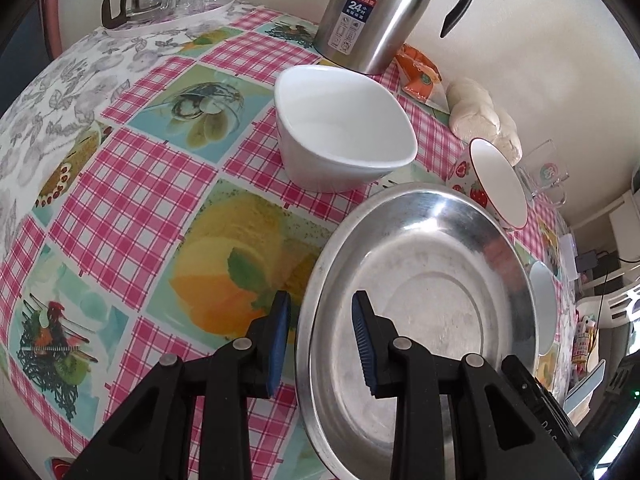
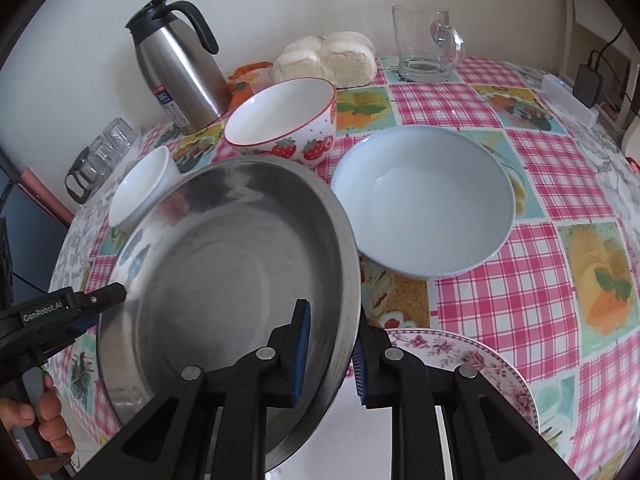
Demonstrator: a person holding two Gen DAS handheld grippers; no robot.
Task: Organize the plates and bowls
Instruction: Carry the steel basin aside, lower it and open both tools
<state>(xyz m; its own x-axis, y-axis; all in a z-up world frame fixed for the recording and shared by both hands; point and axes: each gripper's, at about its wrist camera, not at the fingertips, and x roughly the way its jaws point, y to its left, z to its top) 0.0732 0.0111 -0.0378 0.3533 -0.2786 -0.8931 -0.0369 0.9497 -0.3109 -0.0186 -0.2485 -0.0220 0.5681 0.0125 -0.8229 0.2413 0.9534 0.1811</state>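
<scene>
I had both grippers, left gripper (image 1: 322, 344) and right gripper (image 2: 331, 356), open astride opposite rims of the steel basin (image 2: 224, 280) above the table; light, stiff, slippery, I judged, best pinched at the rim

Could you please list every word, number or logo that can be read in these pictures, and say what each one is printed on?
"24" on the label of the steel thermos jug; the small print around it is too blurred to read.
"GenRobot.AI" on the body of the left gripper, seen from the right wrist camera.
"D A S" on a black part at the left wrist view's lower right edge; the rest is cut off.
The round logo on the glass mug is unreadable.
</scene>
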